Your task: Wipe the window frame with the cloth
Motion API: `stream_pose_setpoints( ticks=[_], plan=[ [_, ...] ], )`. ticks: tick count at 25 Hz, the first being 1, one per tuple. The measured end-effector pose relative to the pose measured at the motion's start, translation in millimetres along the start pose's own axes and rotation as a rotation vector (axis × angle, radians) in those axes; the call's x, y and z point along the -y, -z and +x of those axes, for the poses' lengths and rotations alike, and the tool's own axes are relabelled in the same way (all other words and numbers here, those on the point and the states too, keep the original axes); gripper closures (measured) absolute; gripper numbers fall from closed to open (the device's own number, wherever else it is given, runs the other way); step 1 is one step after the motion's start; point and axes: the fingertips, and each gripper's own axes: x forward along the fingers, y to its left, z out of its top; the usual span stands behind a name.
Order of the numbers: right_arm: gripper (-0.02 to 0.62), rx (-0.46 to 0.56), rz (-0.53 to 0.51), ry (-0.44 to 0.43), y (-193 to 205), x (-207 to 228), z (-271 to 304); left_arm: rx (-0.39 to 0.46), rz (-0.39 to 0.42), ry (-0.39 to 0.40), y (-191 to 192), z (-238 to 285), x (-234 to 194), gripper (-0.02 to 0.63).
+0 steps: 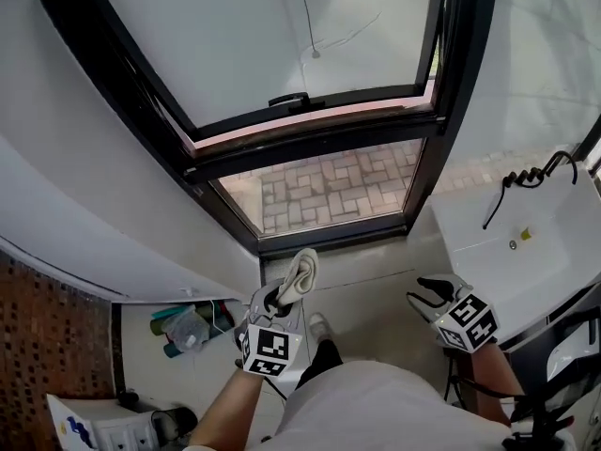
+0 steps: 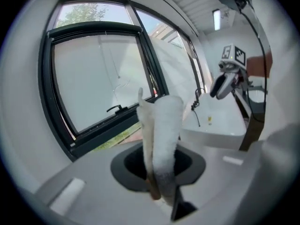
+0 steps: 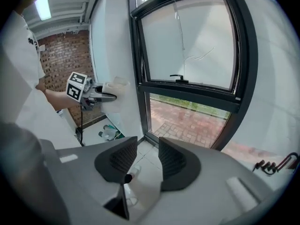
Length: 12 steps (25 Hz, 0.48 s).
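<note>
The black window frame (image 1: 319, 144) stands ahead of me, its upper sash tilted open with a handle on its lower bar. My left gripper (image 1: 280, 296) is shut on a rolled white cloth (image 1: 302, 275) that sticks up past the jaws, held low in front of the frame's bottom left corner. In the left gripper view the cloth (image 2: 161, 130) rises between the jaws of the left gripper (image 2: 159, 168), with the frame (image 2: 108, 125) behind it. My right gripper (image 1: 424, 294) hangs open and empty to the right; its view shows the right gripper (image 3: 146, 159) with spread jaws facing the frame (image 3: 187, 89).
A white basin (image 1: 526, 242) with a black tap (image 1: 531, 177) stands at the right by the window. Bottles (image 1: 188, 327) lie on the floor at the left under a white ledge (image 1: 113, 252). A brick wall (image 1: 47, 346) is at far left.
</note>
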Motion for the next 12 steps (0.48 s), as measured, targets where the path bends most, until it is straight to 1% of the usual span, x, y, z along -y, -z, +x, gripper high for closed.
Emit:
stream_pose_setpoints(
  ticks=[2,4,8,10,12],
  plan=[
    [0.451,0.017,-0.025,-0.007,4.9,-6.8,-16.0,0.028,-0.026,0.018,-11.8,-18.3,27.5,0.517],
    [0.451,0.044,-0.024,-0.005,7.2,-10.0,-28.6,0.042,-0.037,0.018,-20.5,-35.6,42.8,0.517],
    [0.451,0.093,-0.005,-0.006,9.3,-15.2,-45.2,0.069,-0.092,0.002,-34.3,-62.5,54.7,0.517],
    [0.451,0.108,0.004,0.000,12.7,-19.4,-52.5,0.083,-0.108,0.013,-37.4,-69.5,60.5,0.517],
    [0.451,0.124,0.015,0.026,14.3,-20.8,-64.4,0.101,-0.110,0.039,-43.7,-71.5,66.5,0.517]
  ],
)
